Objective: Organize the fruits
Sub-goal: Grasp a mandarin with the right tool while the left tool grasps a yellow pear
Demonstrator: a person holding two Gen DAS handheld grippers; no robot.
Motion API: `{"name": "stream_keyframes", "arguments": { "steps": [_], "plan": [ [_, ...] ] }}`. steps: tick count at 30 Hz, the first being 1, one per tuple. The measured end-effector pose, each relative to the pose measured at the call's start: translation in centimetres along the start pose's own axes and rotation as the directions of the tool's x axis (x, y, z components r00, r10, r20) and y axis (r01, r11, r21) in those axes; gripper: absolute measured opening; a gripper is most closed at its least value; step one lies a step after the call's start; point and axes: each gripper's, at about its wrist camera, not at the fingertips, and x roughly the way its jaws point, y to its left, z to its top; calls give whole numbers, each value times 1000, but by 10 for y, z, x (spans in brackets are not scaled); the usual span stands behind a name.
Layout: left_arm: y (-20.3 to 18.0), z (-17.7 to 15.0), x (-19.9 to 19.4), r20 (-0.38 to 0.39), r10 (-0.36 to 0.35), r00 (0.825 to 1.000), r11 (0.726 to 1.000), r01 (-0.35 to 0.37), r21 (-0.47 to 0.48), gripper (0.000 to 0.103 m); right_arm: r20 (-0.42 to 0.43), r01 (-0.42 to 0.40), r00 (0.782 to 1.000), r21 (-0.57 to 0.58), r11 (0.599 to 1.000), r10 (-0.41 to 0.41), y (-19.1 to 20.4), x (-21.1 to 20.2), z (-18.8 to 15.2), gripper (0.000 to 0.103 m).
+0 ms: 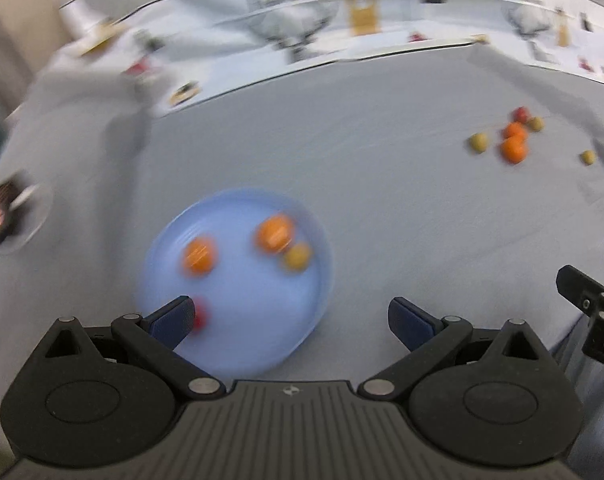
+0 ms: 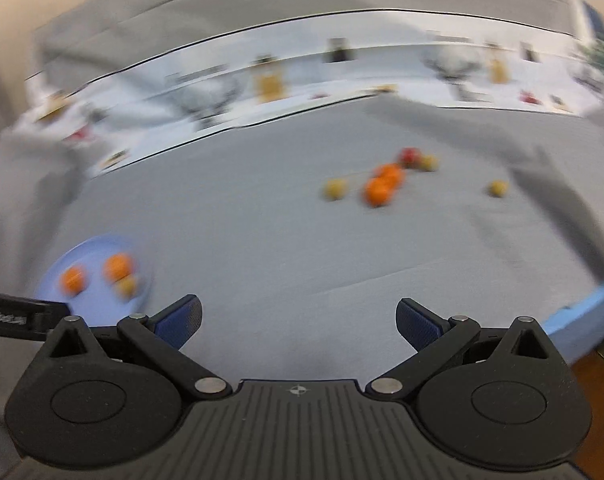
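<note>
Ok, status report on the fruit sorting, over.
Left tool open, empty, over the blue plate. Right tool open, empty. Plate holds two oranges, one yellow-green fruit, one red. Loose fruit cluster on the grey cloth, path unobstructed.

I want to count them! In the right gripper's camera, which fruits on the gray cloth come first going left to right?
Yellow-green fruit → front orange → yellow-green fruit beside the red one → lone yellow-green fruit. The other orange and the red fruit overlap, so I skipped them.

Matt grey cloth [image 1: 382, 200] covers the table; the blue plate [image 1: 238, 320] looks like smooth plastic.
</note>
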Motion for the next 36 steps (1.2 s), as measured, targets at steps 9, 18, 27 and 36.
{"name": "stream_keyframes", "arguments": {
  "steps": [9, 18, 27, 36],
  "plan": [
    [-122, 118, 113, 38, -147, 988, 961, 134, 243, 103, -3, 167, 986, 3, 986, -167, -74, 121, 36, 102],
    [-198, 165, 201, -38, -253, 967, 879, 246, 409, 102, 2, 123, 992, -80, 989, -123, -85, 216, 56, 102],
    [-194, 168, 208, -80, -360, 929, 860, 364, 358, 27, 96, 37, 995, -195, 980, -18, -67, 224, 57, 37],
    [-144, 135, 142, -45, -281, 959, 933, 283, 224, 27, 96, 52, 994, -106, 993, -42, -75, 156, 57, 37]
  ]
}}
